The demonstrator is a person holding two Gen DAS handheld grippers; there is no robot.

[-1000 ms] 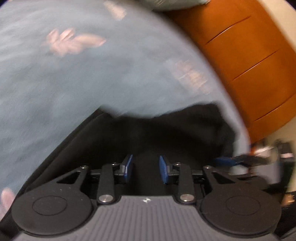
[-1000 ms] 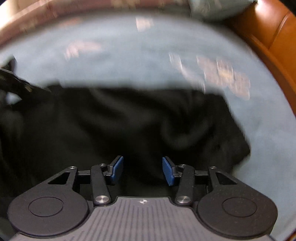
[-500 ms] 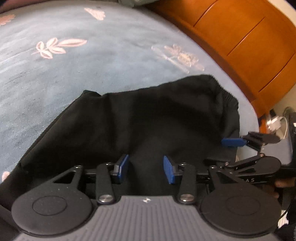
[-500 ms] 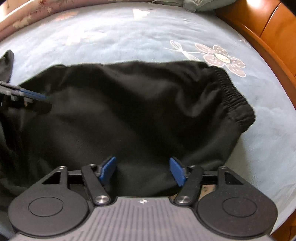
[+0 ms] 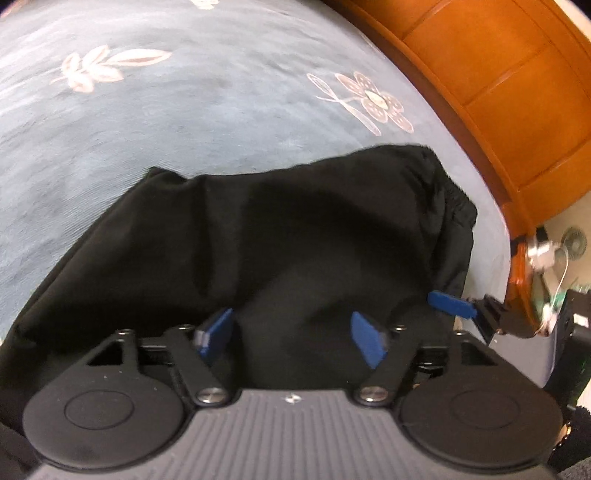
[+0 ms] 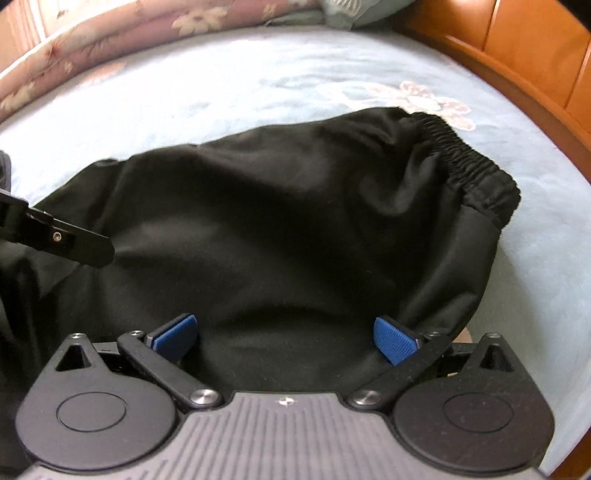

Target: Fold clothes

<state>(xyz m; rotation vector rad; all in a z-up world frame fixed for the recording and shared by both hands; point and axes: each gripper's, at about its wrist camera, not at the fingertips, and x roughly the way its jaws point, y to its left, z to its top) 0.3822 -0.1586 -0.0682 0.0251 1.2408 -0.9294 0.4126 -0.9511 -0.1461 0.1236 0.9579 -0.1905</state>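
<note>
A black garment (image 5: pixel 295 236) with an elastic waistband (image 6: pixel 469 162) lies spread on the light blue bedspread (image 5: pixel 184 110). My left gripper (image 5: pixel 291 338) hovers over its near edge. Its jaws are opening, and the blue pads stand apart with cloth lying under the gap, not pinched. My right gripper (image 6: pixel 284 336) sits over the same near edge, closer to the waistband (image 5: pixel 454 199). Its jaws are opening very wide, and the pads do not press on the cloth. One right finger (image 5: pixel 448 304) shows in the left wrist view, and one left finger (image 6: pixel 74 247) in the right wrist view.
An orange wooden bed frame (image 5: pixel 498 92) (image 6: pixel 517 48) runs along the right side of the bed. A floral quilt (image 6: pixel 110 33) and a greenish pillow (image 6: pixel 351 11) lie at the far end. Floor and cables (image 5: pixel 554 266) show past the bed's right edge.
Both pairs of jaws have spread much wider. The garment, blurred and moving a second ago, now lies at rest on the bedspread, and both grippers have drawn back towards its near edge.
</note>
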